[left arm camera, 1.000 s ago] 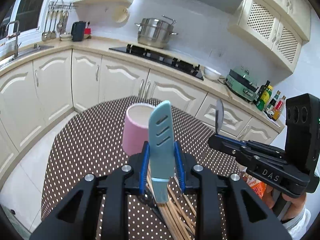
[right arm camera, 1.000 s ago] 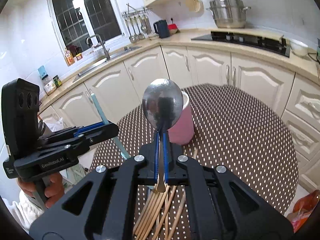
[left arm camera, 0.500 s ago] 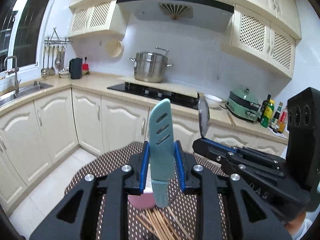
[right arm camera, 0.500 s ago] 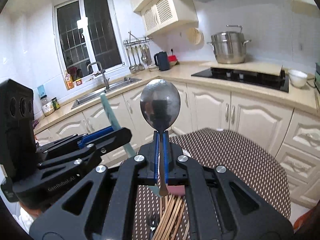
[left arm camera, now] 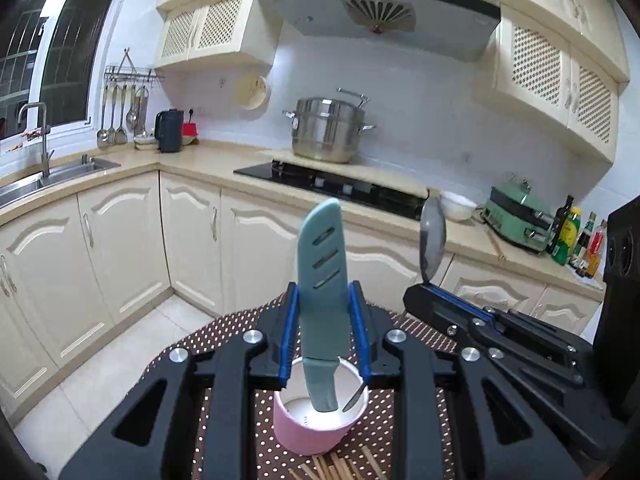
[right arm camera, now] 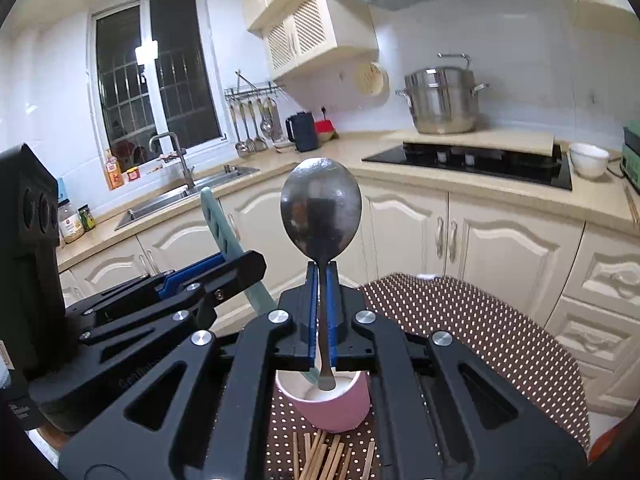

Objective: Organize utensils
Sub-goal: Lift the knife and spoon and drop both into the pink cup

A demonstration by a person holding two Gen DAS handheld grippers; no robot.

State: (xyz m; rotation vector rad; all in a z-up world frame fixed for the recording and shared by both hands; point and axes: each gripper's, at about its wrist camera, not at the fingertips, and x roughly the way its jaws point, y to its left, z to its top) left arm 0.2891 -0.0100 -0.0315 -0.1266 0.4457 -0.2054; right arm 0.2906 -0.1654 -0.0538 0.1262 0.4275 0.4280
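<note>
My left gripper (left arm camera: 323,312) is shut on a teal sheathed knife (left arm camera: 322,272) held upright, its handle end down inside the pink cup (left arm camera: 316,432). My right gripper (right arm camera: 321,300) is shut on a metal spoon (right arm camera: 321,216), bowl up, its handle tip hanging over the cup's (right arm camera: 340,408) mouth. In the left wrist view the spoon (left arm camera: 433,236) and right gripper body stand at the right, and the spoon's handle tip shows inside the cup. In the right wrist view the knife (right arm camera: 218,224) and left gripper show at the left.
Several wooden chopsticks (right arm camera: 324,460) lie on the brown dotted tablecloth (right arm camera: 480,320) just in front of the cup. Kitchen cabinets, a sink (left arm camera: 44,176), a hob and a steel pot (left arm camera: 326,130) run along the far counter.
Both grippers have tilted upright and moved over the pink cup. The knife's handle end and the spoon's handle tip have come down into the cup's mouth.
</note>
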